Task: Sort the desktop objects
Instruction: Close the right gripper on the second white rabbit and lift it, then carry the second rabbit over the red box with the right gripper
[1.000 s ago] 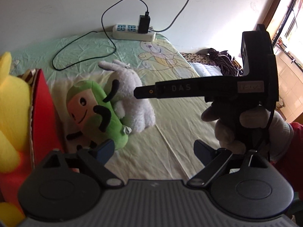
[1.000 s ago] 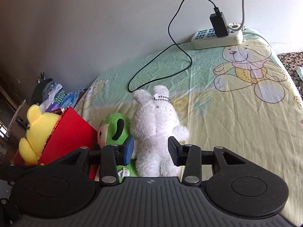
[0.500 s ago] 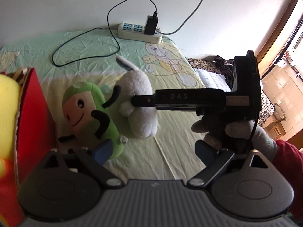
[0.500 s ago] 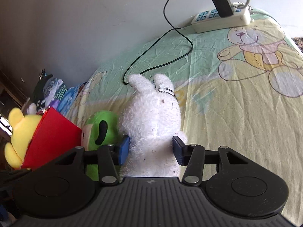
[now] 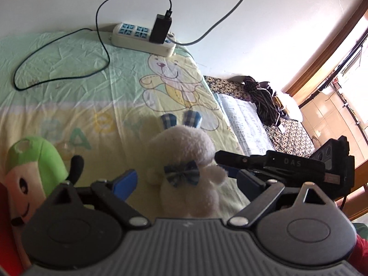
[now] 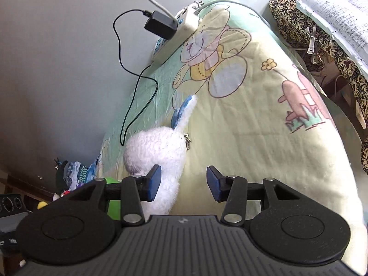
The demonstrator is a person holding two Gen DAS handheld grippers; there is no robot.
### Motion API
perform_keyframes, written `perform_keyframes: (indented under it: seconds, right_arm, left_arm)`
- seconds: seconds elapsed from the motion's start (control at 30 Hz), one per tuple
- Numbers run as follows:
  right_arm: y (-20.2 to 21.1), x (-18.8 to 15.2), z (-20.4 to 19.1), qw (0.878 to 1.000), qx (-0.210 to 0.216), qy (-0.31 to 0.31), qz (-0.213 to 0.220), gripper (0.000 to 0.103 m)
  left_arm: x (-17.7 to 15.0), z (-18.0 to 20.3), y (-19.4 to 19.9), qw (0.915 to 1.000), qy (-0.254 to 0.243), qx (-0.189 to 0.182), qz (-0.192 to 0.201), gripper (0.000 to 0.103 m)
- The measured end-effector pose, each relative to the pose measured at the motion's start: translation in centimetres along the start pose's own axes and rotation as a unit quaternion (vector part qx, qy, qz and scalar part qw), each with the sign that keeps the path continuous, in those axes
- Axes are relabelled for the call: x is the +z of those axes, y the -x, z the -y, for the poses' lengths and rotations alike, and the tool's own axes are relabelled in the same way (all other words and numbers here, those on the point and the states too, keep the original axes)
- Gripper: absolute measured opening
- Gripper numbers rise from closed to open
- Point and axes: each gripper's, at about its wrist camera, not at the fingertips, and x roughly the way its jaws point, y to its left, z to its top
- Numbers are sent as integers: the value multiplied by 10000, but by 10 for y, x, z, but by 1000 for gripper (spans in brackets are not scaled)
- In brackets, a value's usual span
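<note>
The fluffy white plush rabbit with checked blue ears and bow tie (image 5: 188, 172) is lying on the pale green and yellow printed sheet (image 5: 76, 92), between the spread fingers of the left gripper (image 5: 184, 184). The right gripper (image 6: 182, 182) is gaping wide too, its left pad (image 6: 153, 182) just touching the fur, gripping nothing. This looks like the rabbit's pick-up step; next, one gripper needs closing around its body. A green plush toy with a smiling face (image 5: 30, 172) is lying beside a red edge (image 5: 3, 207), possibly a box; its contents are hidden.
</note>
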Motion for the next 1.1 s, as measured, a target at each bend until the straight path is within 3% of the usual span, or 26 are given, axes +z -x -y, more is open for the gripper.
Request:
perform_keyframes:
  seconds: [0.17, 0.3, 0.5, 0.77, 1.1]
  right_arm:
    - [10, 9, 11, 9972, 472, -408, 412, 58]
    - [-11, 14, 10, 9981, 477, -339, 217, 63]
    - [-29, 15, 6, 9972, 678, -331, -25, 57]
    - [-9, 2, -3, 9950, 783, -401, -464, 55]
    - [29, -48, -63, 9921, 868, 599, -672, 55]
  left_arm:
    - [5, -3, -35, 9993, 273, -102, -251, 92]
    - [1, -6, -59, 9977, 338, -62, -591, 79]
    - [0, -6, -60, 9977, 238, -33, -627, 74]
    - [-17, 13, -23, 9974, -214, -95, -677, 74]
    - [-65, 32, 51, 9970, -657, 2, -398, 74]
